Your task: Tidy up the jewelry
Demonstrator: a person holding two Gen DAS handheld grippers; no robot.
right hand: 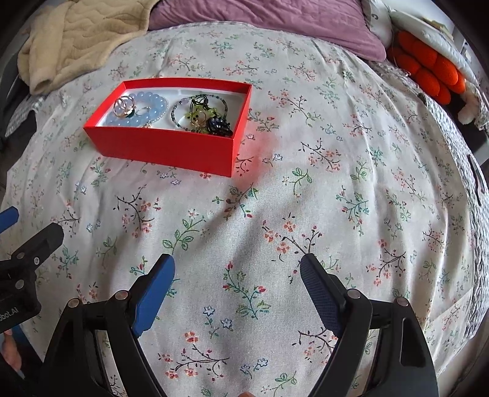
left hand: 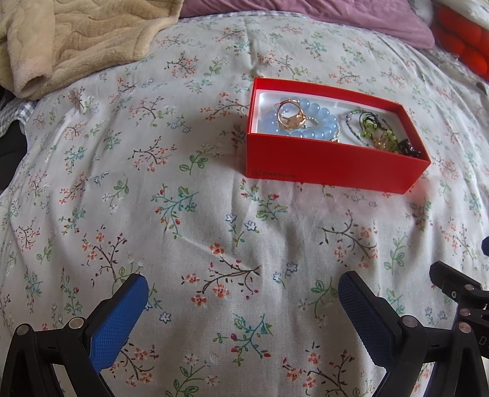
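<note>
A red box (left hand: 330, 165) with a white lining sits on the floral bedsheet; it also shows in the right wrist view (right hand: 171, 149). Inside lie a blue bead bracelet (left hand: 314, 117) (right hand: 149, 99), gold rings (left hand: 290, 114) (right hand: 123, 107), a green and black beaded necklace (left hand: 379, 131) (right hand: 198, 114) and a dark piece (right hand: 218, 125). My left gripper (left hand: 243, 285) is open and empty, low over the sheet in front of the box. My right gripper (right hand: 237, 265) is open and empty, in front of the box and to its right.
A beige fleece blanket (left hand: 70, 39) (right hand: 79, 39) lies bunched at the back left. A purple pillow (right hand: 269, 21) lies at the head of the bed. Orange cushions (right hand: 428, 70) sit at the far right. The bed edge drops off on the right.
</note>
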